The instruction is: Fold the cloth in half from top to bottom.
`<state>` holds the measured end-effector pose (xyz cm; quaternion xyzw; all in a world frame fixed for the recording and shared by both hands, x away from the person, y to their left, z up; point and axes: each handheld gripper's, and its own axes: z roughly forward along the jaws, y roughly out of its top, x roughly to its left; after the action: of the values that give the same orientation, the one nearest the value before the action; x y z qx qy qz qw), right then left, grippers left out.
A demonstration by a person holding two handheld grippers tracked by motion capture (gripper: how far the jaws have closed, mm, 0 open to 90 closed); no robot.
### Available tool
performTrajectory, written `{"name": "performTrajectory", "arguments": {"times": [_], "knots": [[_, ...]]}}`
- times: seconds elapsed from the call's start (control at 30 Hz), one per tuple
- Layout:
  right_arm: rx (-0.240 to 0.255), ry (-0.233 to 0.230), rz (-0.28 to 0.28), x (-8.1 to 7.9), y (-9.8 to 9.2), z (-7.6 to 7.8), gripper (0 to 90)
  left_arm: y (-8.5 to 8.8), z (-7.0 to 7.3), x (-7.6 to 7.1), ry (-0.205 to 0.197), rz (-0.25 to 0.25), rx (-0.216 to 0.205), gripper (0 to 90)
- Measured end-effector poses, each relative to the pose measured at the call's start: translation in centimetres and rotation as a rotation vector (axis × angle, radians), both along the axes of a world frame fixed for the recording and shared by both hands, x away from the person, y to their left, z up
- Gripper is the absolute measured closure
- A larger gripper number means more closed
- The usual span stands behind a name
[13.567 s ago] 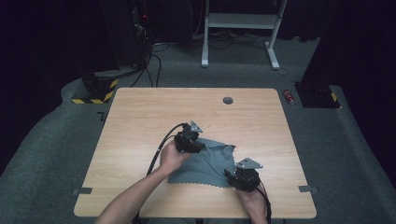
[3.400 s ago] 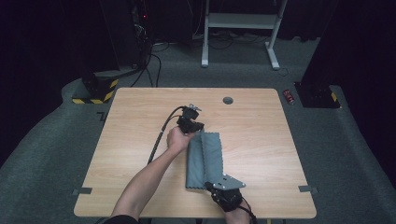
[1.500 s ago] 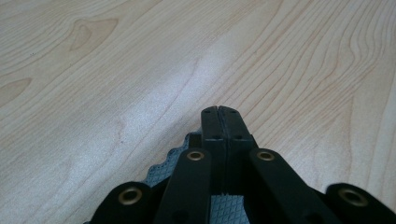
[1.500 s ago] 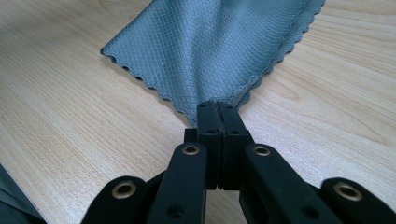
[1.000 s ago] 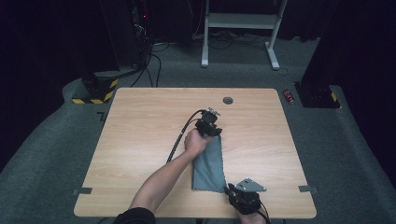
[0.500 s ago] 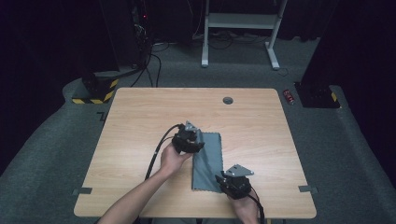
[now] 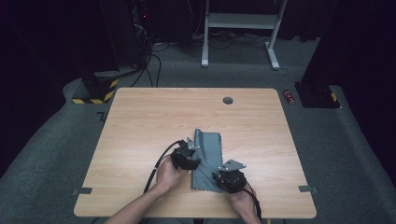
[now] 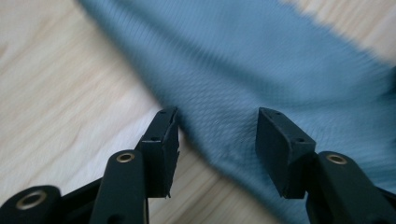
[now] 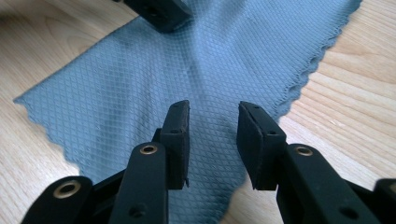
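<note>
1. Your left claw (image 7: 193,157) has just been opening; its jaws stand wide over the folded cloth (image 7: 208,154) on the table (image 7: 140,121), gripping nothing
2. Your right claw (image 7: 219,178), jaws parted and just opening too, seems clear of the near edge; a low drag could undo the fold

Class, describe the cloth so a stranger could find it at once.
Start at the wooden table. On its near half, between the left gripper and right gripper, lies the cloth: a grey-blue folded strip. It is the only soft thing there, with a diamond weave and scalloped edges.
</note>
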<state>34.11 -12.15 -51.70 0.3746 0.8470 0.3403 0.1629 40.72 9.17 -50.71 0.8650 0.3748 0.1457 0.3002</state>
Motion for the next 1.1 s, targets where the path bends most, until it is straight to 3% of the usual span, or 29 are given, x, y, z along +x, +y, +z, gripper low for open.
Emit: {"name": "performTrajectory", "arguments": {"times": [0.2,0.27,0.33,0.37,0.47,0.6,0.73,0.93,1.1], "knots": [[0.000,0.000,0.043,0.4,-0.6,0.0,64.1,1.3,0.4,-0.7,-0.003,0.082,0.027,49.6],[0.002,-0.002,0.054,0.5,-0.7,0.0,64.1,1.4,0.7,-1.6,0.006,0.086,-0.010,50.1],[0.005,-0.001,0.065,0.5,-0.8,0.0,64.1,1.3,1.2,-2.9,0.016,0.065,-0.089,49.9],[0.007,-0.006,0.068,0.6,-0.8,-0.1,64.1,1.1,1.3,-3.5,0.016,0.049,-0.104,49.6],[0.009,-0.007,0.073,0.6,-0.9,-0.1,64.1,0.2,1.2,-4.9,0.024,0.020,-0.098,47.7],[0.013,-0.012,0.074,0.6,-1.0,-0.2,64.1,-0.1,0.1,-5.8,0.026,0.010,-0.003,47.3],[0.013,-0.005,0.077,0.7,-1.0,-0.1,64.1,0.6,0.0,-6.7,-0.015,0.010,0.022,47.0],[0.001,0.005,0.093,0.9,-1.0,0.0,64.1,1.7,-0.2,-7.0,0.021,0.038,-0.022,46.2],[-0.004,0.008,0.100,1.0,-1.0,0.1,63.7,2.0,-0.1,-7.4,0.022,0.029,-0.028,46.6]]}}
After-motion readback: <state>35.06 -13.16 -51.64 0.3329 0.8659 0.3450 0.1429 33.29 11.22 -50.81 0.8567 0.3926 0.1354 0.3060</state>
